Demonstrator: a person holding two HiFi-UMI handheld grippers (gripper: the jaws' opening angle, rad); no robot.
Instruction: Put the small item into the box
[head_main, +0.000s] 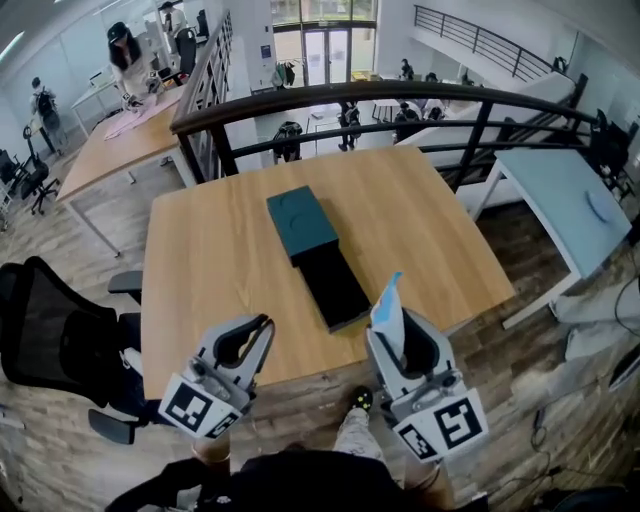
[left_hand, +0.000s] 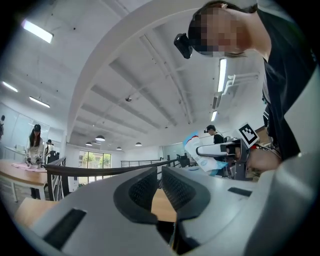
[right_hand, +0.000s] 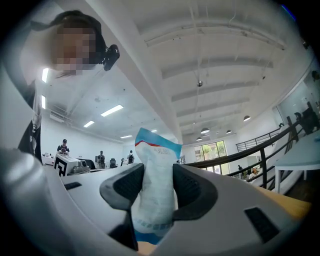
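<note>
The box lies in two parts near the middle of your tabletop. Its teal lid is at the far end and its black base at the near end, and the two meet end to end. You hold both tools over the near edge of the tabletop. Your left tool is to the left of the base and well apart from it, with its jaws pressed together and nothing between them. Your right tool is just beside the base's near right corner and is pinching the packet. The packet is white with a blue and red band across its top. It stands upright between the pads with its top sticking out past the fingertips. It is outside the box and near the base.
</note>
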